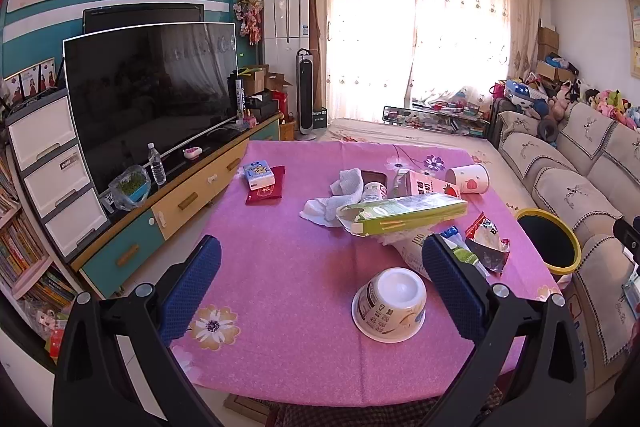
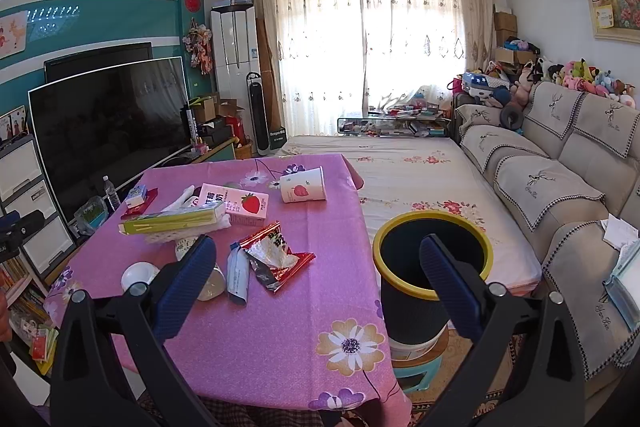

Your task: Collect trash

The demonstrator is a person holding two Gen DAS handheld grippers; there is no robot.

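Note:
Trash lies on a pink flowered tablecloth [image 1: 288,267]: an upturned white cup [image 1: 389,304], a green carton [image 1: 400,213], a strawberry milk carton [image 2: 236,205], a tipped paper cup [image 2: 303,185], a red snack wrapper [image 2: 276,255], a blue sachet [image 2: 237,277] and crumpled tissue [image 1: 334,203]. A dark bin with a yellow rim [image 2: 432,267] stands right of the table. My left gripper [image 1: 322,259] is open above the table's near half, the upturned cup between its fingers' line. My right gripper [image 2: 318,259] is open, one finger over the table edge, the other over the bin.
A TV [image 1: 152,99] on a low cabinet [image 1: 180,211] runs along the left, with a water bottle [image 1: 157,163]. A tissue pack [image 1: 259,175] lies on a red packet. A beige sofa [image 2: 560,195] lines the right; a floor mat [image 2: 412,171] lies beyond.

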